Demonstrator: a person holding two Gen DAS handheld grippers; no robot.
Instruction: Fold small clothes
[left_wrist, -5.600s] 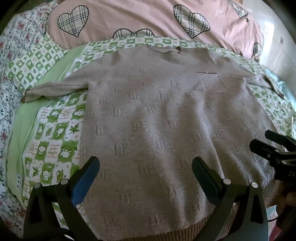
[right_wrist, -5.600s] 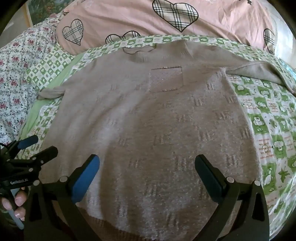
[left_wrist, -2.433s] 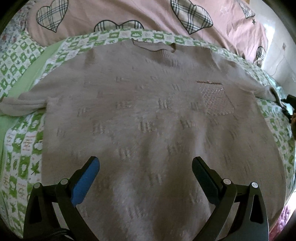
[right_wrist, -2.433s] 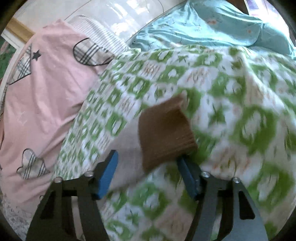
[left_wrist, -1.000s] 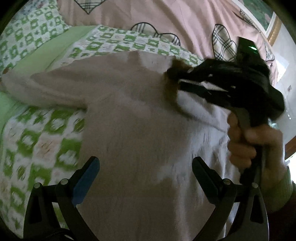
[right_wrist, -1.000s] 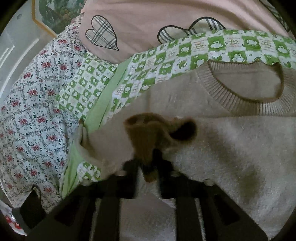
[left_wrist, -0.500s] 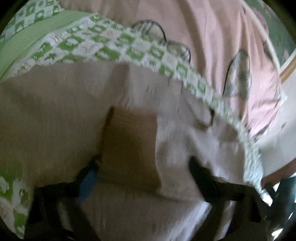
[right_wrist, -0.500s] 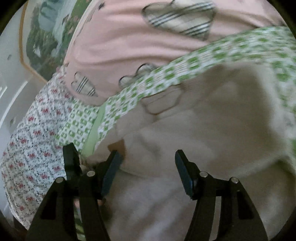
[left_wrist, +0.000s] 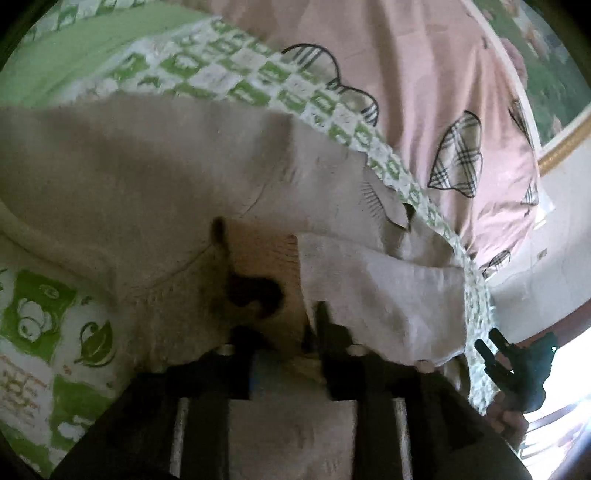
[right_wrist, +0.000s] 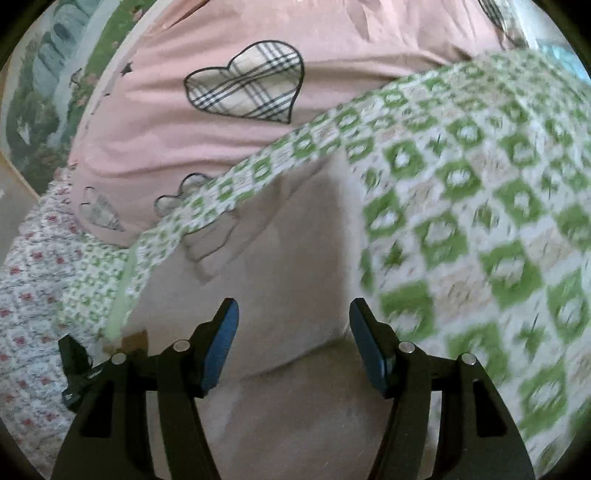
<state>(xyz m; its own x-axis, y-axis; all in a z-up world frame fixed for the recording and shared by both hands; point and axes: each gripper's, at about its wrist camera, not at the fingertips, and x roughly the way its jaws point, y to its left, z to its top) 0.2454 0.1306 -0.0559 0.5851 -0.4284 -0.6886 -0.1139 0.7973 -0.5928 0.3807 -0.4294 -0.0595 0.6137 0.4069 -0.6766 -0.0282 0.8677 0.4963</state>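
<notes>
A beige knit sweater (left_wrist: 129, 177) lies on a green-and-white checked bedspread (left_wrist: 44, 332). Its right sleeve is folded across the chest, and the brown ribbed cuff (left_wrist: 266, 258) rests on the body. My left gripper (left_wrist: 284, 332) is shut on that cuff. In the right wrist view the sweater's body (right_wrist: 291, 243) fills the middle. My right gripper (right_wrist: 293, 332) is open and empty just above it. The right gripper also shows at the far right of the left wrist view (left_wrist: 517, 365).
A pink pillow with plaid hearts (right_wrist: 243, 85) lies along the head of the bed. A floral sheet (right_wrist: 26, 295) is at the left. The checked bedspread (right_wrist: 480, 221) extends right. A framed picture (left_wrist: 554, 81) hangs behind.
My left gripper has closed on the brown cuff that lay between its fingers. My right gripper, which had carried and released the cuff, has drawn back to the right, open.
</notes>
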